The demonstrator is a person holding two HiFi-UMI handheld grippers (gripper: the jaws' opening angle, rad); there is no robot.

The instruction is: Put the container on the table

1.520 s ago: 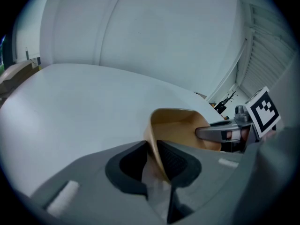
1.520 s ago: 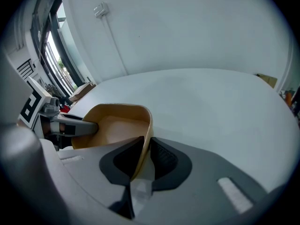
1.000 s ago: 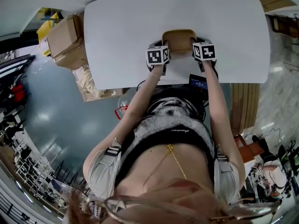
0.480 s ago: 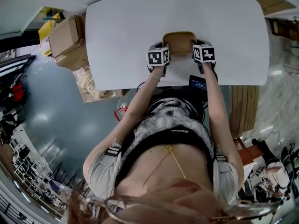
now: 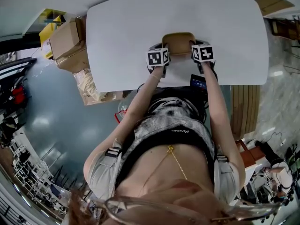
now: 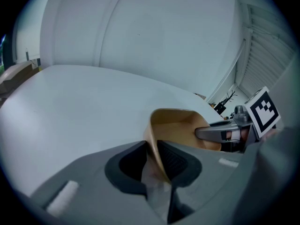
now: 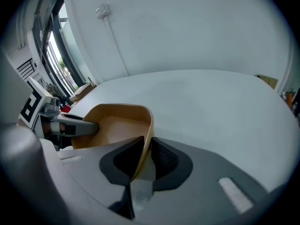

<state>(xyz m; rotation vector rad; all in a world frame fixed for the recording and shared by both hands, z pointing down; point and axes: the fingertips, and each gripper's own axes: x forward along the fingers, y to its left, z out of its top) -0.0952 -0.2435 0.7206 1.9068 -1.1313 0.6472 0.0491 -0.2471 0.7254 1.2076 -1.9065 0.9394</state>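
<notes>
A tan, empty container (image 5: 178,41) with rounded corners is over the white table (image 5: 122,27), near its front edge. My left gripper (image 5: 163,55) is shut on the container's left wall (image 6: 152,139), and my right gripper (image 5: 196,50) is shut on its right wall (image 7: 146,142). In the left gripper view the right gripper (image 6: 220,134) pinches the far rim of the container (image 6: 180,128). From the right gripper view the left gripper (image 7: 77,128) reaches onto the opposite rim of the container (image 7: 119,125). Whether the base touches the table, I cannot tell.
Cardboard boxes (image 5: 65,39) stand on the floor left of the table, with a yellow box (image 5: 49,25) behind them. A dark device (image 5: 198,82) sits at the table's front edge under my right arm. A wooden pallet (image 5: 243,104) lies to the right.
Both grippers and the container have shifted slightly farther onto the table. The grip on both walls is unchanged.
</notes>
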